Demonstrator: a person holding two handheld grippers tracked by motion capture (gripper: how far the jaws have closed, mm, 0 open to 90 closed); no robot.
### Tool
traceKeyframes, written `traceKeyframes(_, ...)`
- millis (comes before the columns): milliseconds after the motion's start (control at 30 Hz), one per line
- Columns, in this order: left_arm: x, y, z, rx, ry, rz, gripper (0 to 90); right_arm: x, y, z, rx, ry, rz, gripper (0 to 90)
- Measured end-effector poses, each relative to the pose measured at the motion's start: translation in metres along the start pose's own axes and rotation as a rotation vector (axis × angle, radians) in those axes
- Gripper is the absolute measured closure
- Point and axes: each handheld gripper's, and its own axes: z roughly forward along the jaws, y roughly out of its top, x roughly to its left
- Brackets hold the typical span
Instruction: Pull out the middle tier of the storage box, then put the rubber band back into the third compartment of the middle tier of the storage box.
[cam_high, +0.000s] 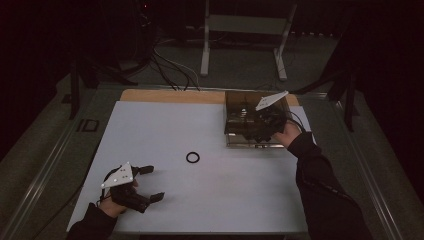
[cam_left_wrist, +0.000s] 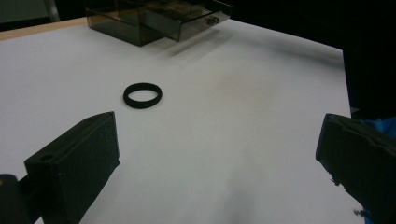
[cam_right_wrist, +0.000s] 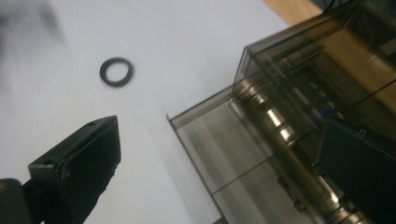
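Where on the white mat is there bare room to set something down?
The widest free patch is the far left of the white mat, between the black ring and the wooden strip. Another lies near the front edge, between the left tongs and the person's right sleeve. The far right is crowded: the smoky clear drawer box, its pulled-out drawer and the right tongs.

The high view is reading dim, its upper corners falling into black while the white table top (cam_high: 210, 190) is catching soft light. In the right gripper view the black ring (cam_right_wrist: 116, 71) is smearing with blur, and glare is streaking the smoky plastic drawer box (cam_right_wrist: 289, 126) at right.
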Motion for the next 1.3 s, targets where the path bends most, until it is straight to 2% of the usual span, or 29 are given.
traceKeyframes(200, 0.0, -0.001, -0.001, -0.003, 0.001, -0.003, 1.0, 0.004, 0.01, -0.002, -0.034, -0.033, 0.019, 0.0)
traceKeyframes(300, 0.0, -0.001, -0.001, 0.0, 0.0, -0.002, 1.0, 0.007, 0.013, -0.001, -0.054, -0.033, 0.032, 0.0)
traceKeyframes(433, 0.0, 0.0, -0.001, 0.0, 0.001, 0.0, 1.0, 0.012, 0.016, 0.001, -0.052, -0.034, 0.033, 0.0)
traceKeyframes(800, -0.001, 0.0, 0.0, -0.001, 0.002, 0.002, 1.0, 0.028, 0.027, 0.009, -0.08, -0.021, 0.049, 0.0)
traceKeyframes(867, -0.001, 0.0, 0.0, 0.001, 0.003, 0.003, 1.0, 0.031, 0.029, 0.012, -0.076, -0.033, 0.05, 0.0)
traceKeyframes(1100, -0.001, 0.0, 0.0, -0.002, 0.002, 0.003, 1.0, 0.04, 0.038, 0.02, -0.106, -0.031, 0.064, 0.0)
traceKeyframes(1300, -0.001, 0.0, 0.0, -0.003, 0.001, 0.002, 1.0, 0.05, 0.044, 0.031, -0.102, -0.005, 0.062, 0.0)
